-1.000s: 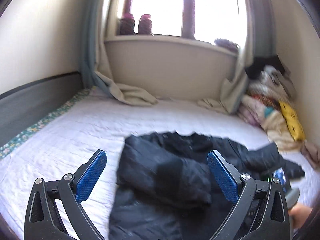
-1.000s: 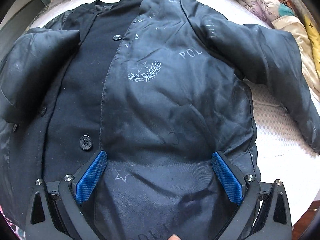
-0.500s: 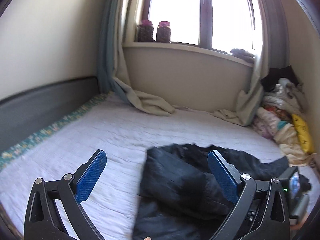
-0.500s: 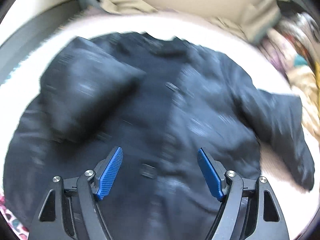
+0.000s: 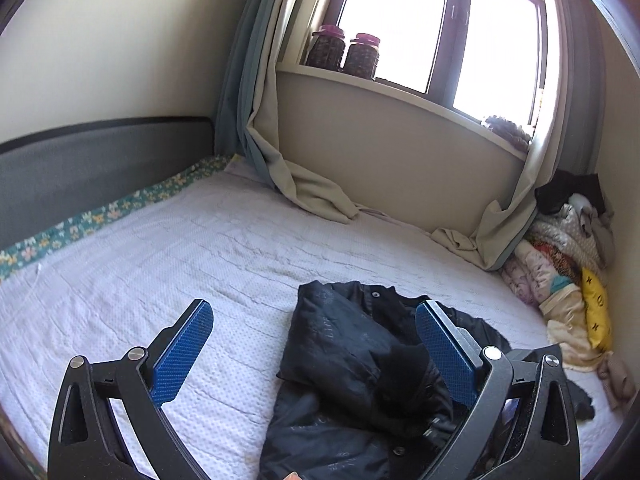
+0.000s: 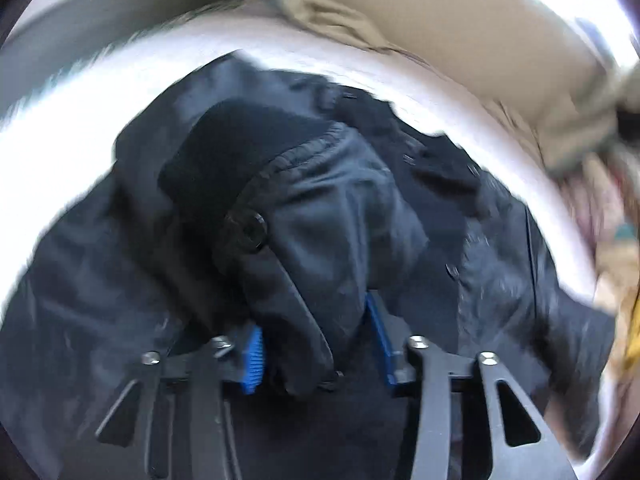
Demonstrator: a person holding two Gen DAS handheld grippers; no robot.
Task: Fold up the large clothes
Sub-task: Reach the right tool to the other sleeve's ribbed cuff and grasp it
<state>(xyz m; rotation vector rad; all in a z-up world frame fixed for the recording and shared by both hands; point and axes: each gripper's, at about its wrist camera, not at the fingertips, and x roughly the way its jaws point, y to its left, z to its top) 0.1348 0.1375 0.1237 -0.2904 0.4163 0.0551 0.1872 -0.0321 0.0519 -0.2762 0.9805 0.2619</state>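
Right wrist view shows the right gripper [image 6: 316, 344] closing its blue pads on a bunched fold of the dark padded button-front jacket [image 6: 340, 208] lying on the white quilted bed [image 5: 160, 264], so lift only once the fabric is pinched, while the left gripper [image 5: 312, 344] hovers spread wide and empty.

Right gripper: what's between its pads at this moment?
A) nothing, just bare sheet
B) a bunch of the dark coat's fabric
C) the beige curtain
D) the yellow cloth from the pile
B: in the right wrist view a bunch of the dark coat sits between the closing jaws of the right gripper, a button showing just above the pads.
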